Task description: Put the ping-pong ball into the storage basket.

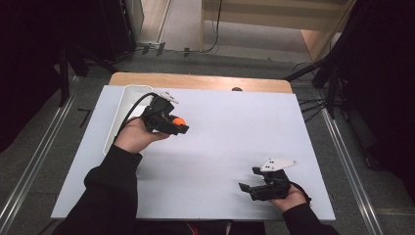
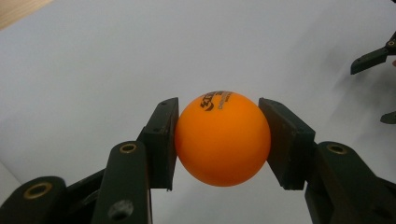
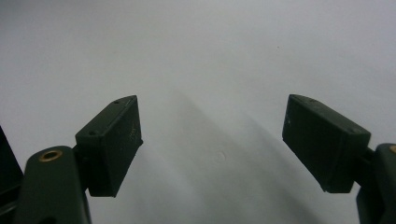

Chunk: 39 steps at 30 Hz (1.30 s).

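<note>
Orange ball (image 2: pixel 222 138): smooth, round, dark printed lettering on top.

Lab: white table (image 1: pixel 205 161), dark tripod legs (image 1: pixel 313 68)

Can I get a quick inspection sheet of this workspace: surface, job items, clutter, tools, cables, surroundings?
Surface: white board on a wooden table, bare in the middle.
Job's things: orange ball with dark print; white bin at the board's left edge.
Clutter: nothing seen.
Grippers: left tool shut on the orange ball, near the white bin; right tool open, nothing between its pads, low over the near right of the board.
Cables: black cable trails from the left tool across the white bin.
Surroundings: grey floor, dark stands, floor rails.
</note>
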### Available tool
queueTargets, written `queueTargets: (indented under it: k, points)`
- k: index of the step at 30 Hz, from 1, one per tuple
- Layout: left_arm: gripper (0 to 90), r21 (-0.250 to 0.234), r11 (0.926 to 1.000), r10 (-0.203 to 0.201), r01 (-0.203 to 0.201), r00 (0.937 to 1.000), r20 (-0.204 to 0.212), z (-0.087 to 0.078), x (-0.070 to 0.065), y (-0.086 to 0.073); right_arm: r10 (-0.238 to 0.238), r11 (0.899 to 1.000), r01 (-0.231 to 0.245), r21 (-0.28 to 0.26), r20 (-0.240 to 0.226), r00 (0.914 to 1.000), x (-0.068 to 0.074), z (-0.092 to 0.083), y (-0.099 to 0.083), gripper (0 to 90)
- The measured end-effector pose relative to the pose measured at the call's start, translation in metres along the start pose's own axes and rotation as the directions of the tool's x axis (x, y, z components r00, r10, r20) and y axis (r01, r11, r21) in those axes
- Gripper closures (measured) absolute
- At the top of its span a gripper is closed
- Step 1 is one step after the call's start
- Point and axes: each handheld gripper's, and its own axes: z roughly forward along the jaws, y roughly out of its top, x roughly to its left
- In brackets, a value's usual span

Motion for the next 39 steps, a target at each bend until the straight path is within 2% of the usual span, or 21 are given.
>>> queueTargets:
  k: [7, 14, 26, 33, 37, 39]
  points:
    - [51.0, 0.004, 1.0, -0.003, 0.003, 1.0, -0.006, -0.004, 0.005, -0.001, 0.002, 1.0, -0.002, 0.002, -0.001, 1.0, 0.0, 0.0, 0.0, 18.5]
    - [51.0, 0.003, 0.9999, -0.011, 0.011, 0.9991, -0.04, -0.008, 0.012, -0.003, 0.001, 1.0, -0.001, 0.002, 0.0, 1.0, 0.0, 0.0, 0.0, 18.5]
    - [51.0, 0.0, 0.9994, -0.034, 0.034, 0.9966, -0.075, -0.016, 0.021, -0.008, 0.003, 1.0, -0.003, 0.003, 0.0, 1.0, 0.0, 0.0, 0.0, 18.5]
    - [51.0, -0.02, 0.9973, -0.071, 0.07, 0.994, -0.083, -0.02, 0.027, -0.01, 0.003, 1.0, -0.003, 0.003, 0.0, 1.0, 0.0, 0.0, 0.0, 18.5]
    - [51.1, -0.02, 0.9936, -0.112, 0.111, 0.9886, -0.1, -0.021, 0.03, -0.009, 0.004, 1.0, -0.004, 0.003, 0.0, 1.0, 0.0, 0.0, 0.0, 18.5]
    - [51.1, -0.024, 0.9931, -0.116, 0.114, 0.9873, -0.108, -0.023, 0.032, -0.01, 0.003, 1.0, -0.003, 0.003, -0.002, 1.0, 0.0, 0.0, 0.0, 18.5]
